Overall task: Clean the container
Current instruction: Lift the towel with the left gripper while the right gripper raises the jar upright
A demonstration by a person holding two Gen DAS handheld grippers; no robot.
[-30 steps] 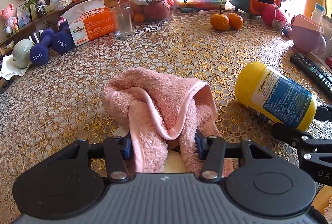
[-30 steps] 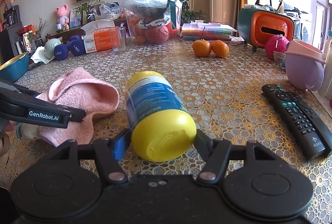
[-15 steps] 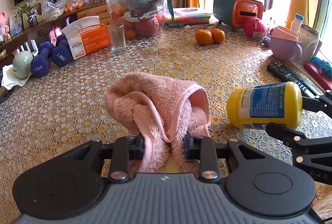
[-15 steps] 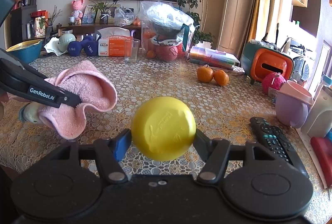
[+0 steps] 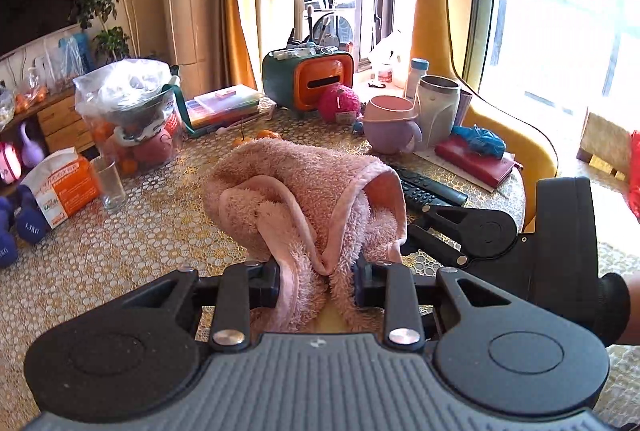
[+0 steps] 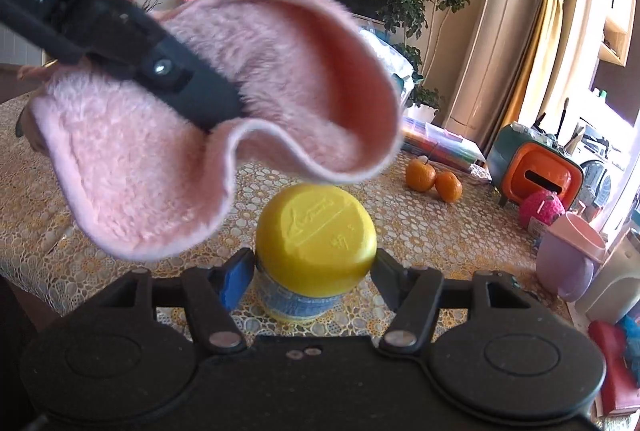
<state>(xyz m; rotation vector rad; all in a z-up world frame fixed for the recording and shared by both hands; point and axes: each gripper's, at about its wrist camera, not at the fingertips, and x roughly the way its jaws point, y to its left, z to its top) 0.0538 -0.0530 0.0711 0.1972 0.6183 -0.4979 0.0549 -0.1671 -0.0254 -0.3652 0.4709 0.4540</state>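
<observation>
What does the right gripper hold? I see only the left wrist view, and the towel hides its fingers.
Observer: The right gripper is shut on a yellow bottle.
Operator: Does the towel touch the bottle?
Observer: The towel hangs with its edge just above the bottle; whether they touch I cannot tell.
Operator: Which part faces that camera?
Observer: A yellow end with raised marks, with a blue label below it.

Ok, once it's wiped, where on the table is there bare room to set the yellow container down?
The widest bare stretch of tablecloth lies between the drinking glass and the held pink towel. Another shows between the yellow container and the two oranges. It is crowded by the remote, purple cup and red notebook.
</observation>
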